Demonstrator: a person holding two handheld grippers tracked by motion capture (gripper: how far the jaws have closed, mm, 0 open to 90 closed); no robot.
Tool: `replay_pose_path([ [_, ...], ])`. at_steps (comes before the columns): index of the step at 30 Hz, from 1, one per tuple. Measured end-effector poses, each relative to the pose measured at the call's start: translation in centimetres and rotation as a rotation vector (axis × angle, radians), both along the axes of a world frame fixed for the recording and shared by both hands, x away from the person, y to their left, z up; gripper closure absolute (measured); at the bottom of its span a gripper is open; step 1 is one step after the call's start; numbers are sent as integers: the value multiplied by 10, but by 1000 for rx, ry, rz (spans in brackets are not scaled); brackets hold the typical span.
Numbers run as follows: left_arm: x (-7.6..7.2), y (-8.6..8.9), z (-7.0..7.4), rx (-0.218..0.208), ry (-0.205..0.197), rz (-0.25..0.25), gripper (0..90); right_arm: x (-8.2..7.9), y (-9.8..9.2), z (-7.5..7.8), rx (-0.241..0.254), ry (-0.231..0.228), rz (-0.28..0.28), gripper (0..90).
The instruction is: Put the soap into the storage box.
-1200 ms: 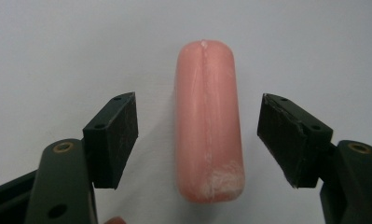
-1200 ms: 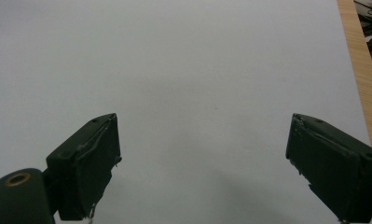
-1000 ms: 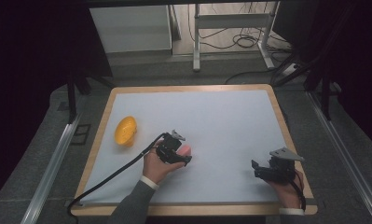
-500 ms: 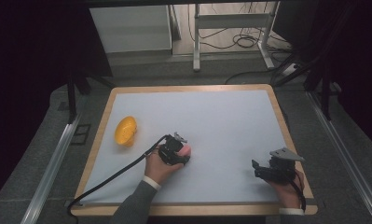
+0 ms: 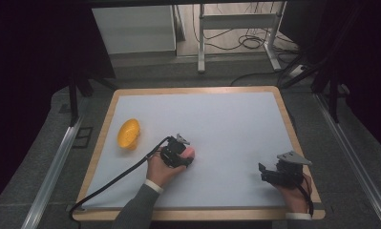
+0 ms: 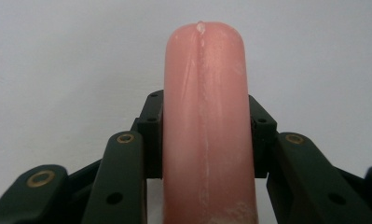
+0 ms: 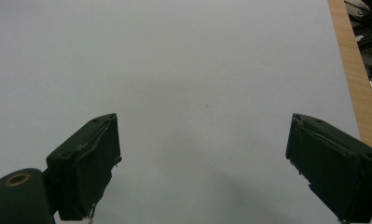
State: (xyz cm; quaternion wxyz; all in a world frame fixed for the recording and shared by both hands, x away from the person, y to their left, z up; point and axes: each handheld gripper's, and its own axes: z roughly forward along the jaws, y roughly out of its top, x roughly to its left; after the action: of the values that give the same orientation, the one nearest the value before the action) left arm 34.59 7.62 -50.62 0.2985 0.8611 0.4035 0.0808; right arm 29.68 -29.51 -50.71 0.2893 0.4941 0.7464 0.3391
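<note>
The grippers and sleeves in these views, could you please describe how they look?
Both grippers, left and right, are black, with brass-coloured pivot pins and a grey three-cornered plate on top. A black cable trails from the left. A grey sleeve shows a white cuff.

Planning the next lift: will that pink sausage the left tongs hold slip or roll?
The sausage looks glossy and smooth, so it may slide between the left tongs. Its round, rod-like shape would probably roll if set on the flat white table. It shows no sag, so it seems fairly firm.
</note>
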Motion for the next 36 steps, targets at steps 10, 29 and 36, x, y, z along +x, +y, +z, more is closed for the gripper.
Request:
replay_pose_path([
  [10,-2,19,15,-39,-33,24,598,0,1,0,0,1,2,96],
  [29,-5,45,18,-42,-44,73,598,0,0,0,1,3,-4,96],
  [36,-5,52,20,-32,-46,83,598,0,-1,0,2,2,-4,96],
])
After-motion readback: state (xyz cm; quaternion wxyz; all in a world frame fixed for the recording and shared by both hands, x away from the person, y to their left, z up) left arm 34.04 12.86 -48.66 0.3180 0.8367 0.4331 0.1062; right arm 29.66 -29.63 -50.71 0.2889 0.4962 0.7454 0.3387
